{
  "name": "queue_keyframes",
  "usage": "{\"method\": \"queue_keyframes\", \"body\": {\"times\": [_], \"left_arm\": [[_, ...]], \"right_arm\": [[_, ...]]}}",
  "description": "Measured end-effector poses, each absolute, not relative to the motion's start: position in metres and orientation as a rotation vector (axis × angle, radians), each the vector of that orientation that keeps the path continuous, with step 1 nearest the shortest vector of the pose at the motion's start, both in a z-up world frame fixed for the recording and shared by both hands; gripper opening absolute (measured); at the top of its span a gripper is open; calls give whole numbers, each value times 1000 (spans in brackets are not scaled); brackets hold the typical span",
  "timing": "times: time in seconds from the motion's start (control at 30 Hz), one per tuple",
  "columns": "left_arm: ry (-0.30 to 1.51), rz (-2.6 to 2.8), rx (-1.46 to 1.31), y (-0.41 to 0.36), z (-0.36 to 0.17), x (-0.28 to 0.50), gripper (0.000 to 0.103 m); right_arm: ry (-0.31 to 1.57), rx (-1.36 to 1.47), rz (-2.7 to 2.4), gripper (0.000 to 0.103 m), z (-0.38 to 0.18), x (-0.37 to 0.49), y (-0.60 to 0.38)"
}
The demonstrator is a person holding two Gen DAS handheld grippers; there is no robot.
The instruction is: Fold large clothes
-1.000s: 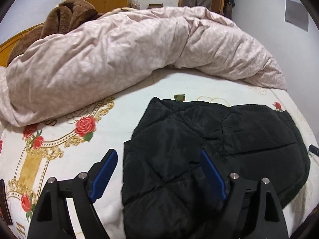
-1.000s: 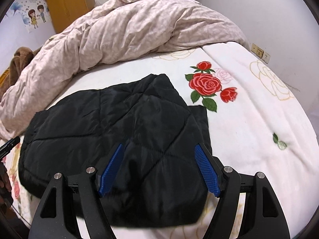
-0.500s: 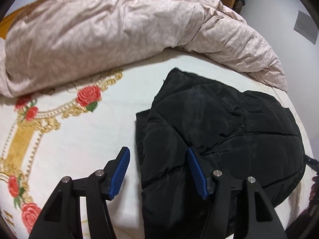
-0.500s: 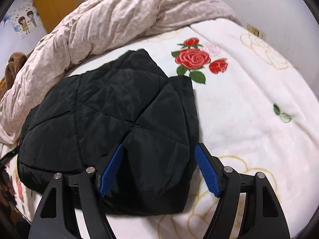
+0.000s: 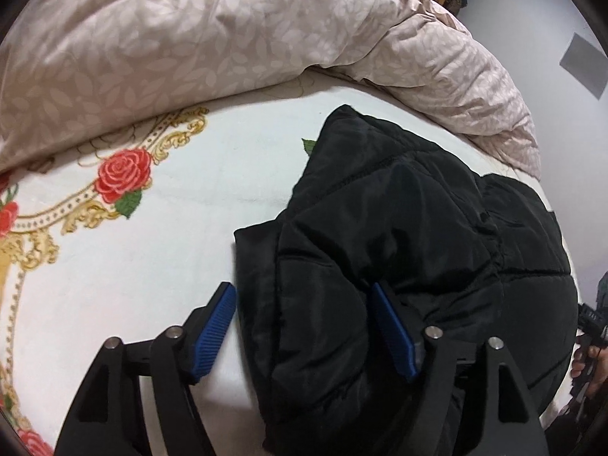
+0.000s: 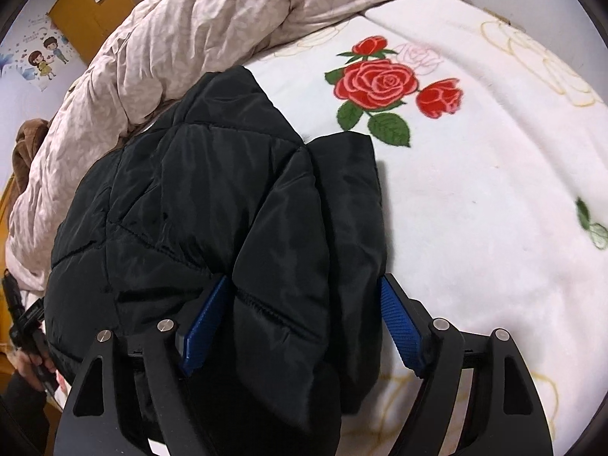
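A black quilted jacket lies folded on the rose-print bed sheet. My left gripper points down at the jacket's left end. Its jaws are opening, and a thick fold of the jacket sits between them. One fingertip rests on the sheet beside the jacket's edge, and the other is sunk in a crease. In the right wrist view my right gripper straddles the other end of the jacket with its jaws wide. One pad sits in a seam and the other at the jacket's outer edge.
A crumpled pink duvet is heaped along the far side of the bed. A brown garment lies beyond it. The sheet with its red roses stretches to the right of the jacket. A hand grips the other tool's handle at the left edge.
Both grippers have come down onto the jacket's two ends, so padded folds now sit between their fingers. The left jaws narrowed, then widened again. The right jaws kept their width.
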State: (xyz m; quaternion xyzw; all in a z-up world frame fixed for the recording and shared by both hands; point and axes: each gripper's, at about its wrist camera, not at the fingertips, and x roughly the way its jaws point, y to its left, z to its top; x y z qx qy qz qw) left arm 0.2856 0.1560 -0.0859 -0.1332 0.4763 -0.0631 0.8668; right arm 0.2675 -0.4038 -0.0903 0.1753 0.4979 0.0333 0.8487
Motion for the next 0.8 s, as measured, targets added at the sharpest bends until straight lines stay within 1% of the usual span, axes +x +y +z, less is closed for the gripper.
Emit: {"method": "queue_keyframes", "body": {"times": [0.03, 0.1, 0.37, 0.53, 0.7, 0.73, 0.8], "left_arm": [[1001, -138, -300, 159, -89, 286, 81], [1004, -148, -353, 164, -94, 285, 82], [989, -191, -449, 169, -102, 258, 82], [1007, -217, -484, 169, -113, 275, 86], [1019, -245, -491, 164, -118, 291, 88], [1021, -252, -491, 163, -119, 293, 88], [1022, -262, -495, 162, -120, 294, 88]], "right_arm": [[1054, 376, 78, 81, -92, 270, -405], [1061, 399, 96, 84, -96, 273, -408], [1049, 492, 137, 84, -103, 250, -413], [1064, 529, 189, 84, -112, 265, -417], [1079, 547, 236, 83, -119, 282, -415], [1080, 544, 242, 83, -119, 284, -415], [1075, 544, 260, 73, -120, 285, -412]]}}
